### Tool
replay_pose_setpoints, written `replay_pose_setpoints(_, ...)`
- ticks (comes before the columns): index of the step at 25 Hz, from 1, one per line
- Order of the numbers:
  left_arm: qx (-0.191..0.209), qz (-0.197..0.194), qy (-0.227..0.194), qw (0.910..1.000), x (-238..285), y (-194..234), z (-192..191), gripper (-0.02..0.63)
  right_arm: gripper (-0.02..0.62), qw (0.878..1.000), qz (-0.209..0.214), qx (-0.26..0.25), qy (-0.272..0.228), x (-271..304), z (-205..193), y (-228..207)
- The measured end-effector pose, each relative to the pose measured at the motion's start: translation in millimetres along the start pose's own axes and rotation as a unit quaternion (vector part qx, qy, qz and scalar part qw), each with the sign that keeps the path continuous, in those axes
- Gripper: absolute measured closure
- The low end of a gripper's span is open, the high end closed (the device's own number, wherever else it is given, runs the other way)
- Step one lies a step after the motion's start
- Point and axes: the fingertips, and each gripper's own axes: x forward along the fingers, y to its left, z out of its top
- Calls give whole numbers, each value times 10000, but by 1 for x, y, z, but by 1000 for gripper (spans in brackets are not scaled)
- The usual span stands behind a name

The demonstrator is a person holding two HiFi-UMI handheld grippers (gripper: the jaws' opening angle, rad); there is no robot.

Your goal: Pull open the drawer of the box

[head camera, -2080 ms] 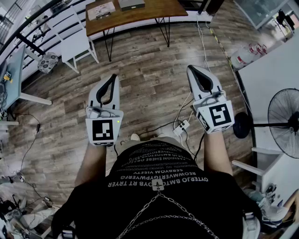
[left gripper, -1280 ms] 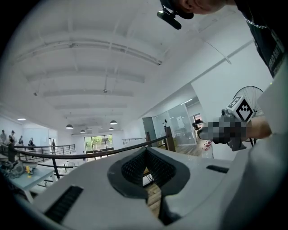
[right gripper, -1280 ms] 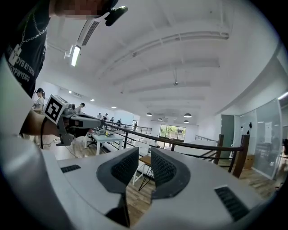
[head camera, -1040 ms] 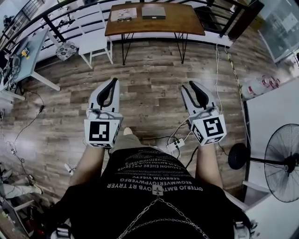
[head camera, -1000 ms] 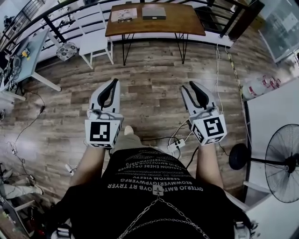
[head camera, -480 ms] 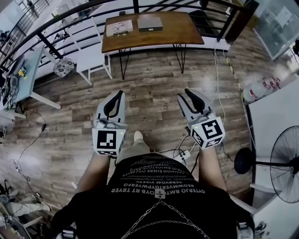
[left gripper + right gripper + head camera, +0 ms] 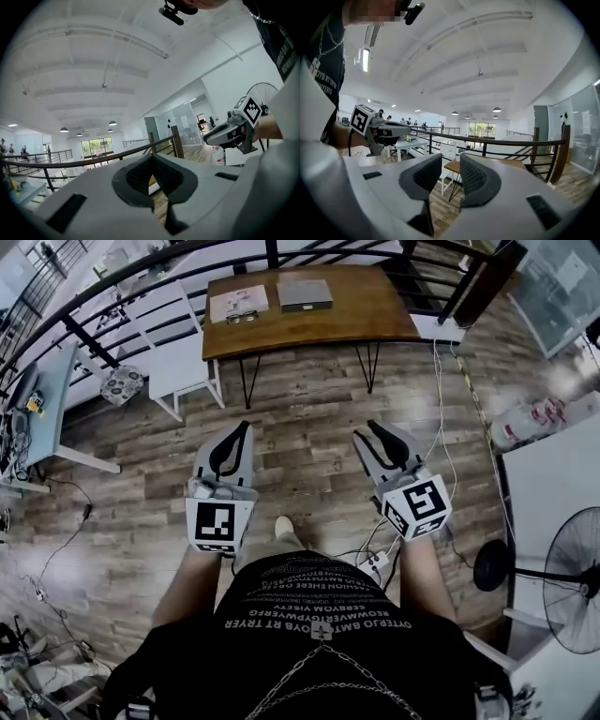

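The wood-plank floor (image 7: 309,418) fills most of the head view and lies under both pairs of fingers. Ahead of the fingers, well beyond their tips, stands a brown wooden desk (image 7: 375,310) on thin black legs, with a black railing (image 7: 141,282) running behind it. To the right of the right fingers are a white surface (image 7: 562,465) and a standing fan (image 7: 574,577). Ahead and to the left of the left fingers, beside the desk, is a white chair (image 7: 178,357).

The person's black printed shirt (image 7: 314,615) sits behind both tools, with a bare forearm running to each.

The left gripper (image 7: 242,426) is held level over the floor. Its dark fingers (image 7: 136,176) curve round to meet at the tips, leaving only a thin slit lower down, and they hold nothing. The right gripper (image 7: 366,430) is held alongside it, well apart from it. Its fingers (image 7: 480,180) stand partly apart with a clear gap, through which the floor, a chair leg and the desk edge show. Nothing is between them.

The box (image 7: 305,294), flat and grey, lies on the desk far ahead of the fingers, roughly between the lines of the two pairs and touched by neither. Just to its left lies a sheet of printed paper (image 7: 237,304). On the floor behind the right fingers, a white power strip (image 7: 378,562) lies with its cables.
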Motion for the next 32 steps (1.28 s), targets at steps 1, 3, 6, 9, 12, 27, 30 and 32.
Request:
replay_pose_setpoints(1, -31, -6, 11, 10000, 6, 7, -4, 601, 479, 10000, -4, 15, 38, 9, -1, -2)
replay_pose_setpoints(3, -67, -35, 39, 10000, 19, 19, -11, 601, 479, 9999, -16, 39, 105, 26, -3, -7)
replay_pose_setpoints(6, -146, -101, 109, 9998, 36, 34, -24, 601, 479, 9998, -52, 50, 171, 49, -2, -14)
replay_pose_setpoints(9, -205, -129, 124, 9996, 51, 55, -31, 601, 479, 9998, -46, 9, 199, 74, 3, -16)
replay_pose_setpoints(12, -214, -151, 127, 9996, 63, 77, -37, 601, 479, 9997, -50, -35, 245, 98, 9, -17)
replay_pose_setpoints(27, -398, -770, 222, 9960, 90, 125, -74, 601, 479, 9980, -53, -96, 615, 171, 22, 0)
replay_pose_setpoints(30, -420, -785, 183, 9959, 85, 123, -73, 601, 479, 9981, -142, -166, 584, 169, 27, 3)
replay_pose_setpoints(32, -455, -753, 150, 9960, 82, 123, -69, 601, 479, 9983, -198, -187, 509, 165, 32, 4)
